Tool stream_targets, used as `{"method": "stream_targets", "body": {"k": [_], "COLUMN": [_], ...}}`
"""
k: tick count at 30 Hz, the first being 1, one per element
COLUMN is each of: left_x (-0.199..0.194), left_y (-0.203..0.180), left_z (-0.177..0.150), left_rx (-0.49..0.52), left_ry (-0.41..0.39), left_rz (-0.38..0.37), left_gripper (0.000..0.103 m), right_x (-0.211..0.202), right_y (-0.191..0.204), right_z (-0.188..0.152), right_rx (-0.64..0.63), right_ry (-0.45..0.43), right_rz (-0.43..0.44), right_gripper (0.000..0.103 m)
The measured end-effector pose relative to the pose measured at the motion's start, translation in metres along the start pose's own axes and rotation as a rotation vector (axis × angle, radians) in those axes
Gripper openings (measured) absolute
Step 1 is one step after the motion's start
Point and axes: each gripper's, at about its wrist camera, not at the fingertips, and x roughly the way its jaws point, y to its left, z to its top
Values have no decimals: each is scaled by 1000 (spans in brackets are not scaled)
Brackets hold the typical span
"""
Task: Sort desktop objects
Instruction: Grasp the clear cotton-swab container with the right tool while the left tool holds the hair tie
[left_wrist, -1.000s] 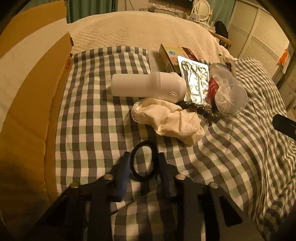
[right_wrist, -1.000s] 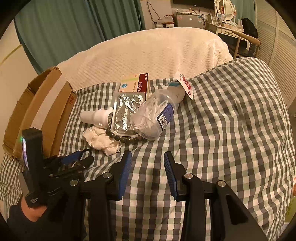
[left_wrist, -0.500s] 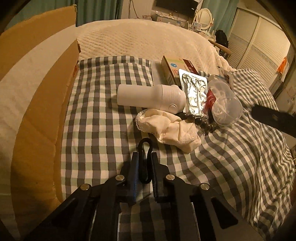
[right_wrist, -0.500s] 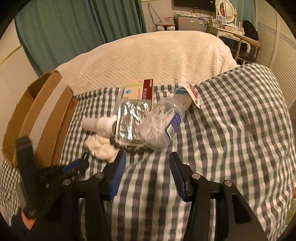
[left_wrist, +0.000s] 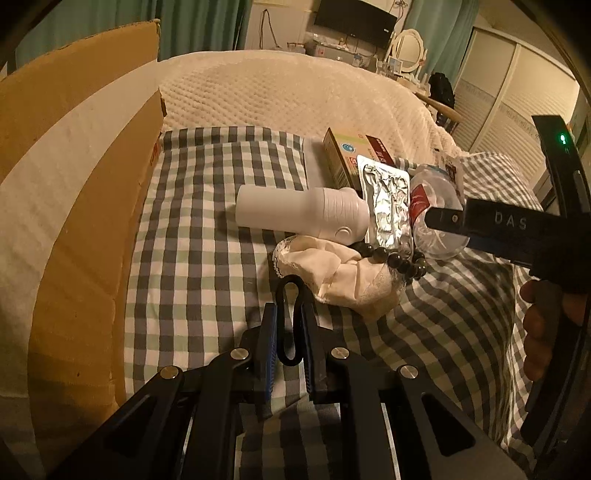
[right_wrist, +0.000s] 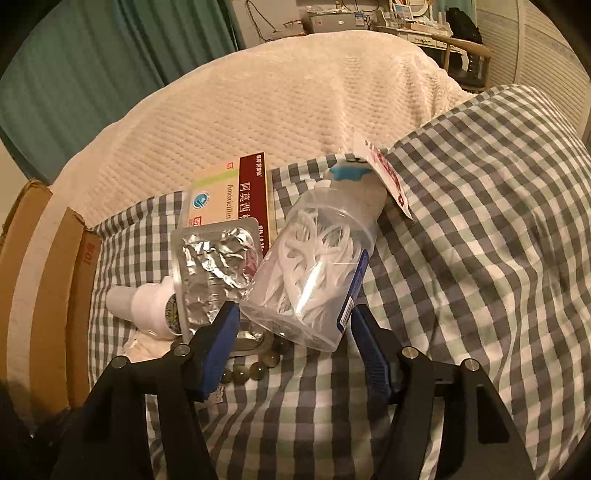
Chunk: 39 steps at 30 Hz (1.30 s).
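Meanwhile the left gripper (left_wrist: 289, 334) pinches a black hair tie (left_wrist: 289, 321) above the checked cloth (left_wrist: 207, 258), while the right gripper (right_wrist: 295, 341), jaws just widening, straddles the clear floss-pick jar (right_wrist: 317, 273) without touching it.

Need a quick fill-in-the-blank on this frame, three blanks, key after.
1. The left gripper is shut on a black ____.
2. The clear jar between the open right gripper fingers holds white floss ____.
3. The foil blister pack partly covers a ____ box.

Missing words: hair tie; picks; medicine
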Motion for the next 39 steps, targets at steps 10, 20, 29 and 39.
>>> {"method": "stream_targets", "body": {"k": [10, 20, 29, 39], "left_x": [-6, 1, -6, -22], "left_y": [-4, 1, -2, -8], "left_z": [1, 5, 4, 5], "left_rx": [6, -18, -12, -3], "left_ry": [-23, -37, -60, -89], "left_rz": [-5, -9, -31, -85], "left_gripper": [12, 12, 12, 12], "right_x": [-29, 2, 8, -81], "right_y": [-12, -11, -10, -8], "right_z": [-19, 4, 4, -49], "right_rx": [-36, 164, 122, -24], "right_ry": [23, -8, -4, 13], "right_rz": [30, 70, 43, 59], "right_gripper": [22, 61, 62, 61]}}
